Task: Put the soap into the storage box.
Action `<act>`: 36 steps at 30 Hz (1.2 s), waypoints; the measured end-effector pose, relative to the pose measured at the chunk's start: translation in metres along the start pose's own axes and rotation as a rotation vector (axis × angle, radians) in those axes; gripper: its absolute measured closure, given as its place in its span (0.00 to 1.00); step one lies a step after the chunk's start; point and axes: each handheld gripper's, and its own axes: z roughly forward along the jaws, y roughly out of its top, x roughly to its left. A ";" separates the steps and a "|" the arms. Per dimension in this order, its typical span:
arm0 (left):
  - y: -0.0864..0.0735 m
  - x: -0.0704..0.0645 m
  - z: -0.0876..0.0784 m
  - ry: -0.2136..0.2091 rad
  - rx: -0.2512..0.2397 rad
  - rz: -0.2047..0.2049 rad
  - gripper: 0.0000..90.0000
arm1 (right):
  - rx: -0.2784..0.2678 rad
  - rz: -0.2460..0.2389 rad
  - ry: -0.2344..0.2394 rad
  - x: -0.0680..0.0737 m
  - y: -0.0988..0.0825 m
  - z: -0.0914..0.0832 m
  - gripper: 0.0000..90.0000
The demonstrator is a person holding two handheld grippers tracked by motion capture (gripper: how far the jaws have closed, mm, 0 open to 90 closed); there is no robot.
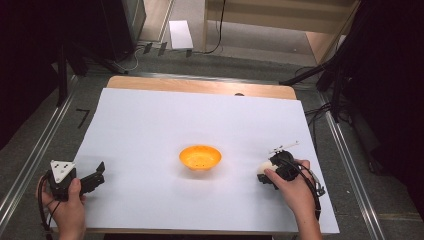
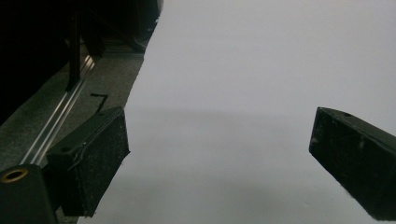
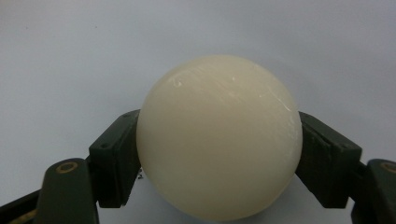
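Note:
A cream-white ball (image 3: 219, 135) sits between the two black jaws of my right gripper (image 3: 219, 158), and both pads press on its sides. In the high view the right gripper (image 1: 265, 172) is at the table's right front, with the ball (image 1: 262, 168) at its tip, to the right of an orange bowl (image 1: 200, 157) in the middle of the white sheet. My left gripper (image 1: 97, 175) rests at the front left, held by a hand, its jaws wide apart. Between the left gripper's (image 2: 219, 158) jaws lies only bare white sheet.
The white sheet (image 1: 165, 120) covers most of the wooden table (image 1: 200, 86). Metal rails (image 1: 30, 160) run along both sides of the table. A small white stick-like object (image 1: 284, 146) lies just beyond the right gripper. Dark stands and cables surround the table.

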 end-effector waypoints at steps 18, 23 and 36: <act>0.000 -0.001 0.000 0.003 -0.005 0.005 0.06 | -0.067 0.013 0.011 0.003 0.012 -0.016 0.27; 0.000 -0.001 0.000 0.003 -0.007 0.006 0.07 | -0.078 0.004 0.027 0.006 0.016 -0.019 0.27; -0.001 -0.002 0.000 0.016 -0.013 0.010 0.07 | -0.061 -0.043 0.054 0.019 0.029 -0.028 0.27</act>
